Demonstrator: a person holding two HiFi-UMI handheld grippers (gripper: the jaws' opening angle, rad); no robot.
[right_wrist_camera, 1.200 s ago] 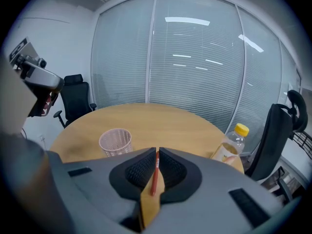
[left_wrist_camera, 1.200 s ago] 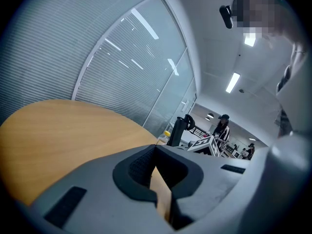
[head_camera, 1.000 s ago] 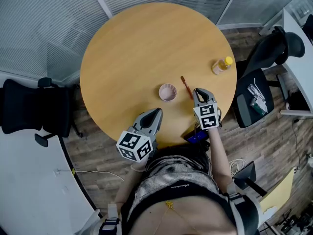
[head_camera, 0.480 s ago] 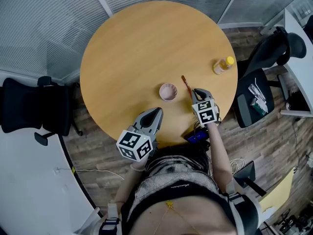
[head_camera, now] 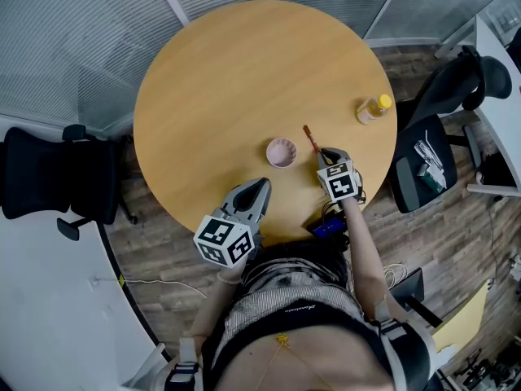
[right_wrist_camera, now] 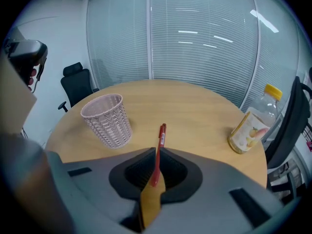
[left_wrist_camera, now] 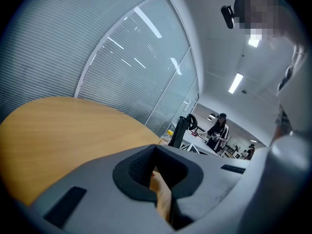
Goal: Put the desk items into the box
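Checking head view first: what moved? (A)

Right gripper has crept forward along the table and now sits over the near end of the red pen. Left gripper hasn't budged; it's parked at the near edge. Pink basket is just left of the pen, bottle well off to the right. (B)

Left gripper view? (A)

Left gripper has its tips together with nothing between them. It's idle. (B)

Right gripper view? (A)

Right gripper is pinched down to pen width, pads against both sides of the pen. The far end of the pen sticks out past the tips toward mid-table. Basket is upright, close on the left. Bottle is untouched. (B)

Meaning? (A)

My read: the grasp is made, the lift isn't done yet. Next is a short carry left and a drop into the basket, which I take to be the box. (B)
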